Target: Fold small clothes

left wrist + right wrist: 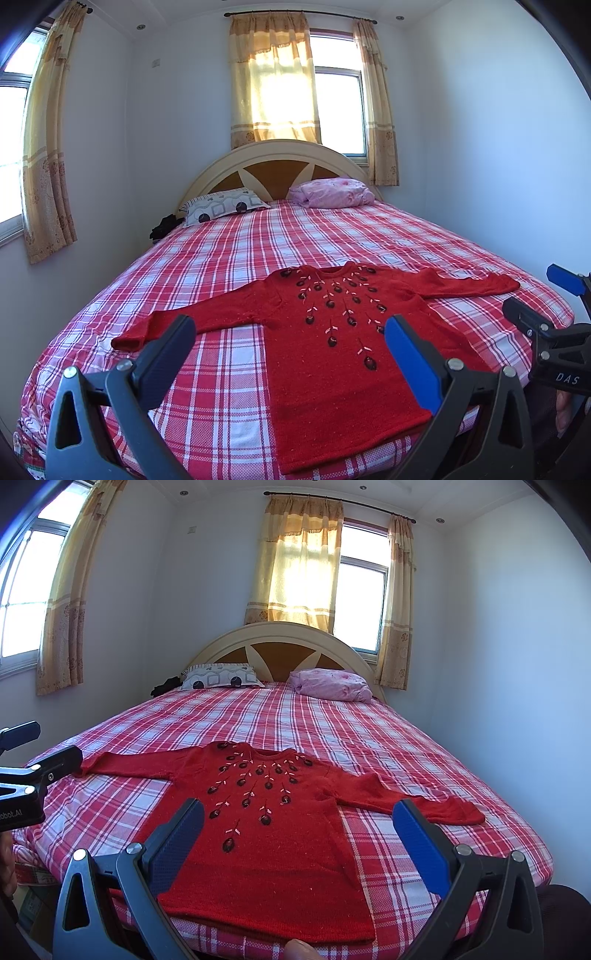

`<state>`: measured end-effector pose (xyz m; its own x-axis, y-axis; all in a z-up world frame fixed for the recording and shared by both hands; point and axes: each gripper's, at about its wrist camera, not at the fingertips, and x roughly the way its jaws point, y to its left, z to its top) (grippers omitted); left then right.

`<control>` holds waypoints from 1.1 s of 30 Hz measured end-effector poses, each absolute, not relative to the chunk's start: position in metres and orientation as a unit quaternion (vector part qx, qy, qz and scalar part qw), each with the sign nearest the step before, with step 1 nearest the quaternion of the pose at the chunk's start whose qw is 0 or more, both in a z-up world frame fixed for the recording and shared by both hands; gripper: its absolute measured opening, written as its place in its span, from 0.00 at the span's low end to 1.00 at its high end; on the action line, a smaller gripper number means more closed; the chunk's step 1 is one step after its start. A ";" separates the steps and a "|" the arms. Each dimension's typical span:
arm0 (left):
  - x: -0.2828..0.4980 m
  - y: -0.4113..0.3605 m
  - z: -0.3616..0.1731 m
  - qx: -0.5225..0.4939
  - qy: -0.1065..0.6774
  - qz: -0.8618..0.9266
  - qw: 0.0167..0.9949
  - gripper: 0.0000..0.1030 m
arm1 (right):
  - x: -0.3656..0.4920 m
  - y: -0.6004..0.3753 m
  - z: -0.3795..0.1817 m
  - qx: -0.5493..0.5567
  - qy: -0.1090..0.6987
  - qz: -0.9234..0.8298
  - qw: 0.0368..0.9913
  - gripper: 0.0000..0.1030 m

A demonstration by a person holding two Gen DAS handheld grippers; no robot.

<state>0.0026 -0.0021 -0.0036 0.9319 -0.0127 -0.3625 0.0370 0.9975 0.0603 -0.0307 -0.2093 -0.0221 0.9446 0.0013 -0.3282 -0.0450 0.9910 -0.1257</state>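
Note:
A red knitted sweater [325, 354] [273, 853] with dark embroidered flowers lies flat on the bed, front up, both sleeves spread out, hem toward me. My left gripper [291, 330] hovers open above the sweater's hem and left side, nothing between its fingers. My right gripper [299, 814] hovers open over the lower body of the sweater, also holding nothing. In the left wrist view the right gripper [532, 295] shows at the right edge, open. From the right wrist camera, the left gripper [44, 744] appears at the left edge, open.
The bed [229, 251] has a red and white plaid sheet. A patterned pillow [221, 205] and a pink pillow [332, 192] lie by the curved headboard [273, 166]. Walls close in on both sides. A fingertip [299, 950] shows at the bottom.

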 end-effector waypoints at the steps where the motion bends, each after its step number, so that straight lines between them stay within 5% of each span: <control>1: 0.002 -0.001 -0.004 0.033 0.184 -0.013 0.982 1.00 | -0.030 -0.211 -0.022 -0.066 0.167 0.012 0.984 0.99; 33: 0.077 -0.038 -0.049 0.070 0.242 -0.055 0.966 1.00 | 0.063 -0.283 -0.083 -0.058 0.264 -0.073 0.960 0.99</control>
<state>0.0770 -0.0382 -0.0494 0.8765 -0.0723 -0.4759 0.1397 0.9843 0.1077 0.0630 -0.2833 -0.0828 0.8494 -0.1708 -0.4993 0.1094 0.9826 -0.1501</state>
